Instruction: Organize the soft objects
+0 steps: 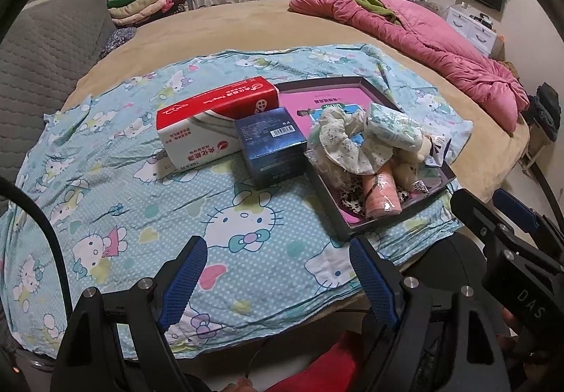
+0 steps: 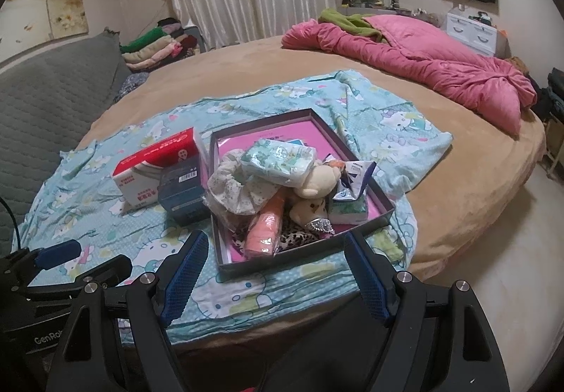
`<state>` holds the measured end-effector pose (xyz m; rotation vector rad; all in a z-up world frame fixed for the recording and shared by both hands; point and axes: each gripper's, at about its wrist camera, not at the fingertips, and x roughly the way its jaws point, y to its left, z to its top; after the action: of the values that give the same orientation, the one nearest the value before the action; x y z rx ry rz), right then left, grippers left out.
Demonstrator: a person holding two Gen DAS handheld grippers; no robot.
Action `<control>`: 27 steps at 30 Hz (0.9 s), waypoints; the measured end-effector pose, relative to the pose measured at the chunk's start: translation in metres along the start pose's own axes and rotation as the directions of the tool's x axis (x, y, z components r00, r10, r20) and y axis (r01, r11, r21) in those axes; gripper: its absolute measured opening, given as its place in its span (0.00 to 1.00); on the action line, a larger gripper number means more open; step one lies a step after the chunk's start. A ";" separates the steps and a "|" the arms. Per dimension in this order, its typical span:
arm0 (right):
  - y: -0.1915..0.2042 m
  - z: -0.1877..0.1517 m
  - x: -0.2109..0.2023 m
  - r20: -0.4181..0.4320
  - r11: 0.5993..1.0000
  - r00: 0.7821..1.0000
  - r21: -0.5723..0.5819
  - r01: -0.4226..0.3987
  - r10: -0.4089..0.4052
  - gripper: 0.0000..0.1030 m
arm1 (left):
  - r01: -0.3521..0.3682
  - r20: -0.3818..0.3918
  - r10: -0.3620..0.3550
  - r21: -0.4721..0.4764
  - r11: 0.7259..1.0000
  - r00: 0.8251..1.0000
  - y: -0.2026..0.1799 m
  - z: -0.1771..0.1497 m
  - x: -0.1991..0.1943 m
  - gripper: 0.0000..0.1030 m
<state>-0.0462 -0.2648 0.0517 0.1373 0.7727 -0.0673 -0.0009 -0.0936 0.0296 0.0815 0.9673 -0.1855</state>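
A shallow dark box (image 1: 331,196) (image 2: 261,116) with a pink floor lies on a Hello Kitty cloth (image 1: 141,180). Piled in it are a floral scrunchie (image 1: 347,141) (image 2: 236,191), a soft patterned pack (image 1: 391,131) (image 2: 278,159), a cream plush bear (image 2: 317,180), a pink wrapped roll (image 1: 382,196) (image 2: 266,233), leopard-print fabric (image 2: 296,237) and a tissue packet (image 2: 352,196). My left gripper (image 1: 278,282) hovers open over the cloth, near the front edge and left of the box. My right gripper (image 2: 276,281) is open just before the box's near corner, holding nothing.
A red-and-white tissue box (image 1: 211,124) (image 2: 151,166) and a dark blue carton (image 1: 271,145) (image 2: 183,194) stand left of the dark box. A pink quilt (image 1: 440,39) lies at the far right of the tan bed. Folded clothes (image 1: 141,4) are stacked at the back left.
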 end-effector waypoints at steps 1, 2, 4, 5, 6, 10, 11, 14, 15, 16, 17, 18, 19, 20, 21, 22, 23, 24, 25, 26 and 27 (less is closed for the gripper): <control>0.000 0.000 0.000 0.001 1.000 1.000 0.001 0.001 -0.001 0.78 | 0.000 0.000 0.000 0.001 1.000 1.000 0.000 0.000 0.000 0.80; -0.001 0.000 0.000 0.000 1.000 1.000 0.002 0.000 0.000 0.78 | 0.000 0.000 0.000 0.003 1.000 1.000 -0.001 0.000 0.000 0.80; -0.001 0.000 0.000 -0.001 1.000 1.000 0.000 0.000 0.000 0.78 | 0.001 -0.003 -0.001 0.002 1.000 1.000 -0.001 0.000 0.000 0.80; -0.002 0.000 0.000 -0.003 1.000 1.000 0.000 0.000 0.000 0.78 | -0.002 0.001 0.002 0.004 1.000 1.000 -0.001 0.000 -0.001 0.80; -0.002 0.000 0.000 -0.003 1.000 1.000 0.002 0.000 0.000 0.78 | -0.004 0.003 0.004 0.005 1.000 1.000 -0.002 0.001 -0.001 0.80; -0.004 0.000 -0.001 -0.004 1.000 1.000 0.011 0.001 -0.001 0.78 | -0.005 0.008 0.005 0.005 1.000 1.000 -0.003 0.001 -0.003 0.80; -0.003 0.000 0.001 -0.005 1.000 1.000 0.010 0.002 -0.002 0.78 | -0.004 0.007 0.004 0.005 1.000 1.000 -0.003 0.001 -0.003 0.80; -0.003 0.000 0.001 -0.006 1.000 1.000 0.002 0.002 -0.002 0.78 | -0.006 0.007 0.006 0.005 1.000 1.000 -0.003 0.001 -0.003 0.80; -0.002 0.000 0.000 -0.005 1.000 1.000 0.001 0.002 -0.002 0.78 | -0.007 0.008 0.007 0.004 1.000 1.000 -0.003 0.001 -0.004 0.80; -0.003 0.000 0.001 -0.005 1.000 1.000 0.003 0.003 -0.003 0.78 | -0.007 0.008 0.007 0.005 1.000 1.000 -0.003 0.001 -0.003 0.80; -0.003 0.000 0.001 -0.006 1.000 1.000 0.004 0.002 -0.002 0.78 | -0.006 0.006 0.006 0.006 1.000 1.000 -0.003 0.001 -0.003 0.80; -0.003 0.000 0.001 -0.008 1.000 1.000 0.007 0.003 -0.003 0.78 | -0.005 0.004 0.005 0.005 1.000 1.000 -0.003 0.001 -0.003 0.80; -0.004 0.000 0.002 -0.010 1.000 1.000 0.012 0.003 -0.003 0.78 | -0.005 0.003 0.005 0.005 1.000 1.000 -0.002 0.001 -0.003 0.80; -0.004 0.000 0.002 -0.013 1.000 1.000 0.015 0.003 -0.003 0.78 | -0.005 0.002 0.005 0.004 1.000 1.000 -0.002 0.001 -0.003 0.80; -0.005 0.000 0.002 -0.012 1.000 1.000 0.016 0.003 -0.003 0.78 | -0.005 0.001 0.005 0.003 1.000 1.000 -0.002 0.001 -0.003 0.80; -0.005 0.000 0.002 -0.012 1.000 1.000 0.017 0.003 -0.003 0.78 | -0.006 0.001 0.006 0.003 1.000 1.000 -0.001 0.001 -0.004 0.80; -0.005 0.000 0.002 -0.012 1.000 1.000 0.016 0.004 -0.004 0.78 | -0.006 0.001 0.006 0.003 1.000 1.000 -0.001 0.001 -0.004 0.80; -0.005 0.000 0.002 -0.011 1.000 1.000 0.015 0.004 -0.004 0.78 | -0.005 0.001 0.005 0.004 1.000 1.000 -0.001 0.001 -0.004 0.80; -0.005 0.000 0.002 -0.011 1.000 1.000 0.012 0.003 -0.003 0.78 | -0.006 -0.001 0.006 0.004 1.000 1.000 -0.002 0.000 -0.003 0.80; -0.005 0.000 0.002 -0.011 1.000 1.000 0.009 0.004 -0.004 0.78 | -0.006 -0.002 0.006 0.005 1.000 1.000 -0.002 0.000 -0.003 0.80; -0.005 0.000 0.002 -0.011 1.000 1.000 0.007 0.004 -0.004 0.78 | -0.006 -0.004 0.006 0.005 1.000 1.000 -0.001 0.000 -0.003 0.80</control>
<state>-0.0456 -0.2700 0.0495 0.1432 0.7835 -0.0728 -0.0033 -0.0945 0.0320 0.0896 0.9704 -0.1828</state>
